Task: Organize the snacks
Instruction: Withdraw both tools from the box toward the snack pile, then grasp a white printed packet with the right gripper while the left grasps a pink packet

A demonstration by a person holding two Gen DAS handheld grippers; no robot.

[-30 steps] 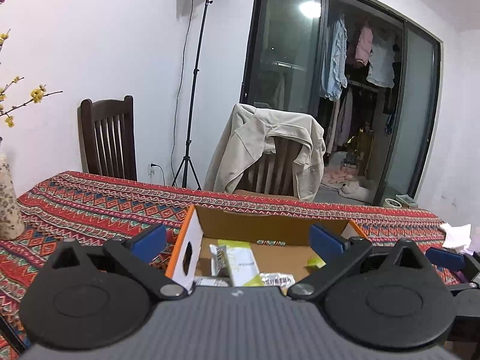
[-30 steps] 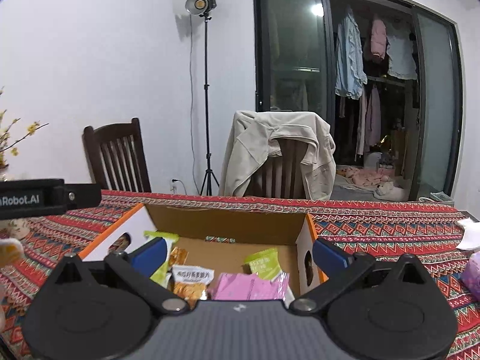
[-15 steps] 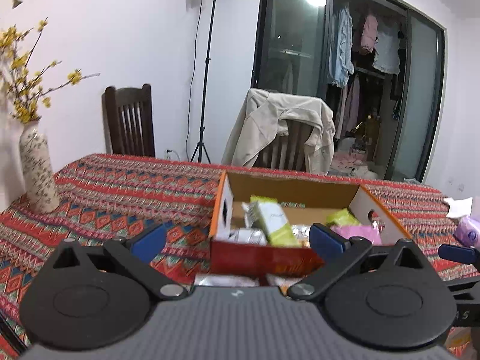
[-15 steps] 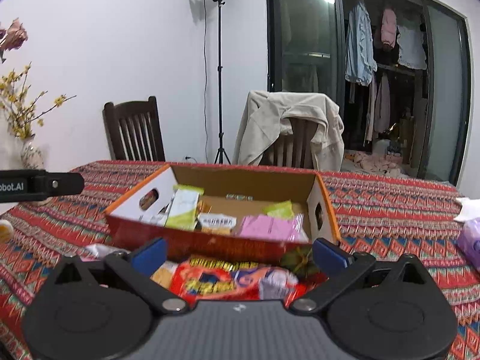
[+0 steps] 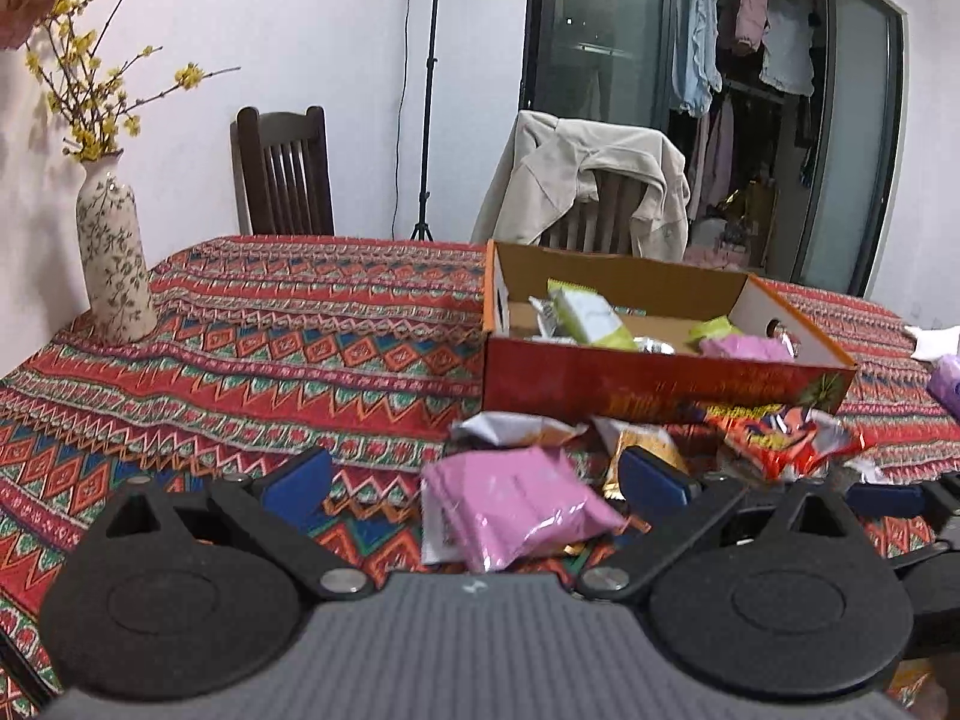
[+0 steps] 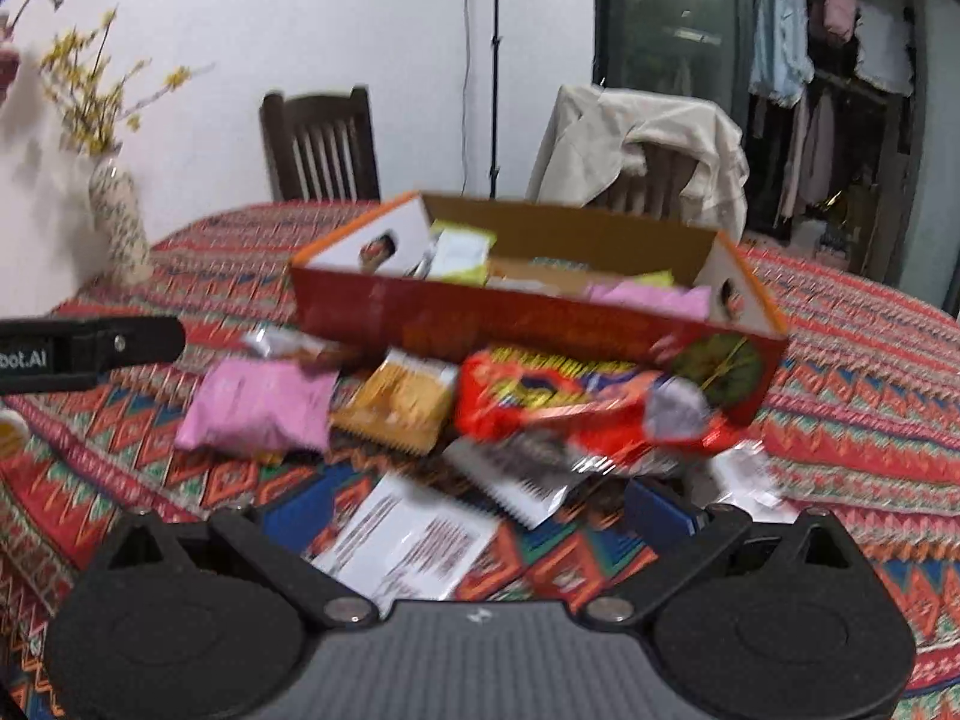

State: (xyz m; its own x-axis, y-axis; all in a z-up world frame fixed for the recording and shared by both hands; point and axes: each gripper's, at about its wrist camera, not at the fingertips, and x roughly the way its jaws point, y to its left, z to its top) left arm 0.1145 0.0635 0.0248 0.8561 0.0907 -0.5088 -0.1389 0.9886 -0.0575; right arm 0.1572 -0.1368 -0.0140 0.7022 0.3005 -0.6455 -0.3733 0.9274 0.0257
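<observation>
A red cardboard box (image 5: pixel 660 381) (image 6: pixel 528 324) sits on the patterned tablecloth and holds several snack packets. Loose snacks lie in front of it: a pink packet (image 5: pixel 510 507) (image 6: pixel 258 414), a yellow packet (image 6: pixel 399 402), a red packet (image 5: pixel 780 429) (image 6: pixel 570 402) and white packets (image 6: pixel 414 540). My left gripper (image 5: pixel 474 480) is open, empty, with the pink packet between its fingers' line. My right gripper (image 6: pixel 477 507) is open, empty, above the white packets. The left gripper's body shows at the right wrist view's left edge (image 6: pixel 90 351).
A flowered vase (image 5: pixel 114 264) (image 6: pixel 120 219) with yellow branches stands at the table's left. Two chairs stand behind the table, one draped with a beige jacket (image 5: pixel 588 174). A purple item (image 5: pixel 945 384) and a white tissue lie at the far right.
Both grippers have pulled back from over the box toward the near side and tilted down. The loose snacks in front of the box have come into view. Both stay open.
</observation>
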